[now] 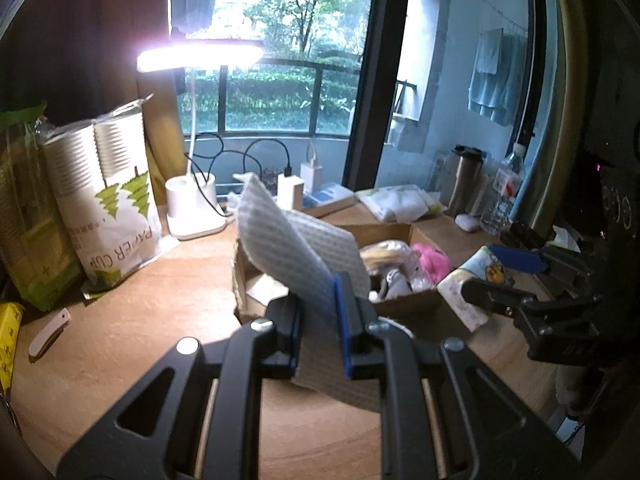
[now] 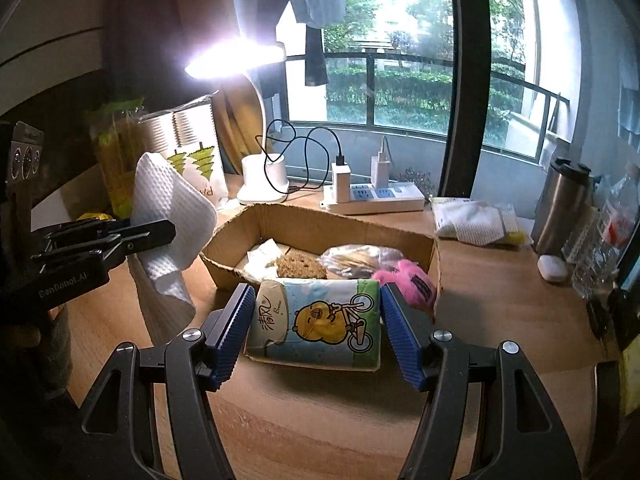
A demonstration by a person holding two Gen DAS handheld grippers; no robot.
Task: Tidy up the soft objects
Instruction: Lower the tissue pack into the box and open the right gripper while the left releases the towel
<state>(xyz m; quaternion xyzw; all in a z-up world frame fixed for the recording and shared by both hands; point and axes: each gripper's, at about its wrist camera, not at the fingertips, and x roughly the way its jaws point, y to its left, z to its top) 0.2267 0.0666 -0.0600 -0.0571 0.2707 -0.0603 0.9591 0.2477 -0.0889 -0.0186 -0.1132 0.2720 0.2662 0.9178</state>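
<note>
My left gripper point(image 1: 318, 328) is shut on a white waffle-textured cloth point(image 1: 296, 248) and holds it above the desk, left of the cardboard box point(image 1: 404, 300). The cloth also shows in the right wrist view point(image 2: 168, 208). My right gripper point(image 2: 316, 332) is shut on a tissue pack point(image 2: 316, 320) printed with a yellow bear on a bicycle, just in front of the box point(image 2: 320, 220). The box holds a pink plush point(image 2: 408, 278), a clear bag point(image 2: 360, 258) and a brown pad point(image 2: 300, 266).
A lit desk lamp point(image 2: 264, 180), a power strip point(image 2: 376, 198) with chargers, a paper cup pack point(image 1: 108, 200), a folded white cloth point(image 2: 472, 220), a steel thermos point(image 2: 560, 208), water bottles point(image 2: 600, 248) and a small white case point(image 2: 552, 268) ring the wooden desk point(image 2: 500, 312).
</note>
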